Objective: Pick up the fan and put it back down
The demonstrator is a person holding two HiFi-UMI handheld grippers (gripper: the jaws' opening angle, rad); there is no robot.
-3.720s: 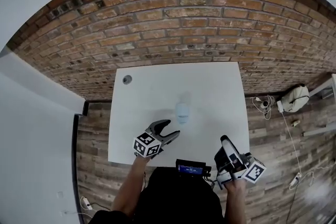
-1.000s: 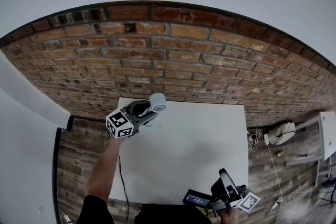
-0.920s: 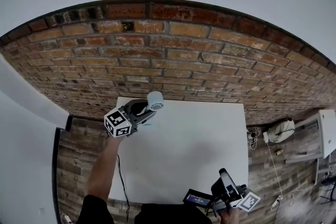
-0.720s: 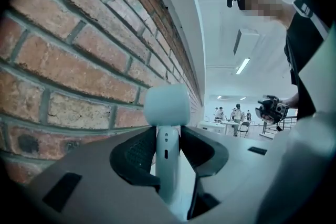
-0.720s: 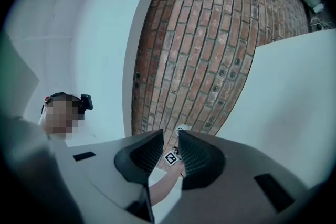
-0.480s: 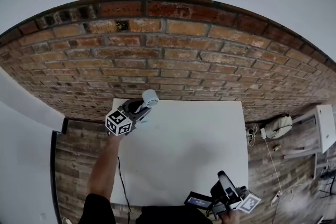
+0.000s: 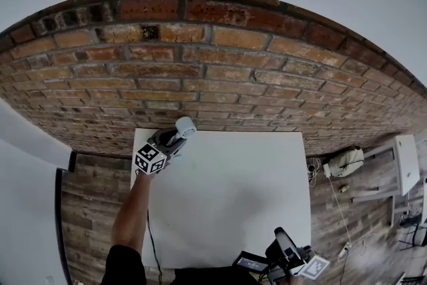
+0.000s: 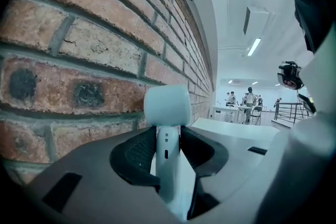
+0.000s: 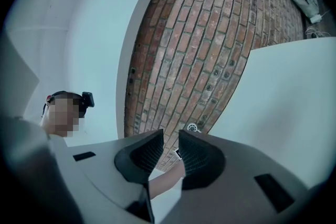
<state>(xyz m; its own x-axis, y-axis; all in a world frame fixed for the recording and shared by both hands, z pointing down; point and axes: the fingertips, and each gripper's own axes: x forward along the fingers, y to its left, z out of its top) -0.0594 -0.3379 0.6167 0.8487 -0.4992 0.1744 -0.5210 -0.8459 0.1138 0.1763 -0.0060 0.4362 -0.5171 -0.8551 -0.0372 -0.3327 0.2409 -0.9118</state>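
The fan is small and white, with a round head (image 7: 185,125) on a slim handle. My left gripper (image 7: 171,137) is shut on that handle and holds the fan in the air over the far left corner of the white table (image 7: 233,203). In the left gripper view, the fan's head (image 8: 167,105) stands upright above the jaws, and the left gripper (image 8: 167,152) pinches the handle from both sides. My right gripper (image 7: 288,251) stays low by the table's near edge. In its own view, the right gripper (image 9: 170,157) is open with nothing between its pads, and the fan (image 9: 192,127) shows far off.
A brick wall (image 7: 220,70) rises right behind the table and stands close beside the held fan (image 8: 79,55). To the right, a pale bag (image 7: 347,160) and cables lie on the wood floor, next to a white shelf (image 7: 405,170). A small screen device (image 7: 250,262) sits at the person's front.
The fan stood on the table earlier and is now held in the air. Over the last second, my left gripper has sunk with it and moved left, toward the table's far left corner.
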